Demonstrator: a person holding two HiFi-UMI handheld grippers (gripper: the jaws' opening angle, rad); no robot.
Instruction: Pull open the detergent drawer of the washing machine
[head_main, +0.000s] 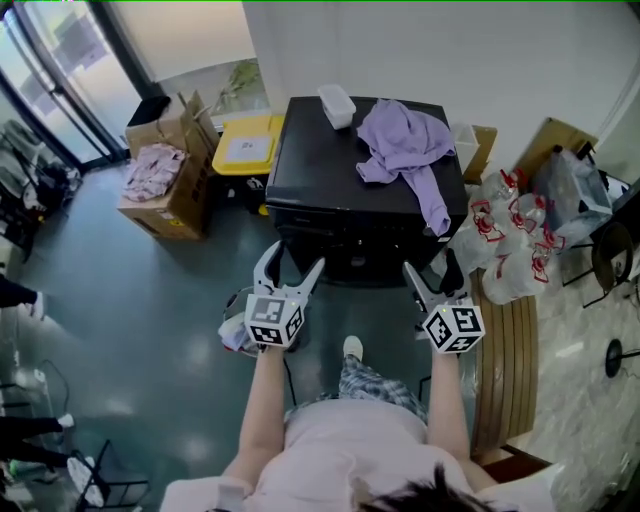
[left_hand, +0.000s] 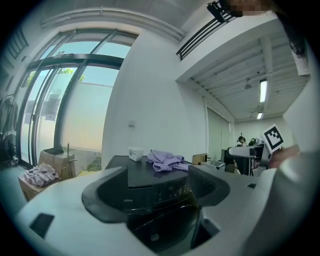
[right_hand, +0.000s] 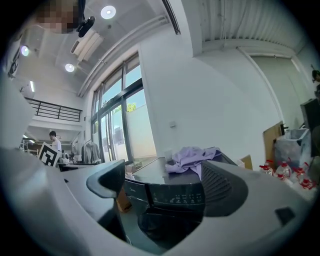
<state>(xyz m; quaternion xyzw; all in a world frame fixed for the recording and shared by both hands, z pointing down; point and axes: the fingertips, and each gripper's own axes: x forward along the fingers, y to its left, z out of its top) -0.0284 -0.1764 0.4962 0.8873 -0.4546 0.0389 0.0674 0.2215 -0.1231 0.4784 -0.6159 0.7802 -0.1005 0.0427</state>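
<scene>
A black front-loading washing machine (head_main: 365, 195) stands against the far wall, its top seen from above. A purple garment (head_main: 405, 140) and a small white box (head_main: 337, 105) lie on it. The detergent drawer front (left_hand: 131, 192) sits shut at the left of the control panel (right_hand: 182, 194), flush with it. My left gripper (head_main: 292, 268) hovers open just short of the machine's front left, touching nothing. My right gripper (head_main: 431, 270) is open too, before the front right. In both gripper views the machine's front shows between the spread jaws, which hold nothing.
Cardboard boxes (head_main: 170, 180) with pink cloth on them and a yellow bin (head_main: 247, 145) stand left of the machine. Packs of water bottles (head_main: 510, 240) and a wooden slatted board (head_main: 505, 365) lie to the right. Glass doors (head_main: 60, 70) line the far left. The person's shoe (head_main: 352, 347) is near the machine.
</scene>
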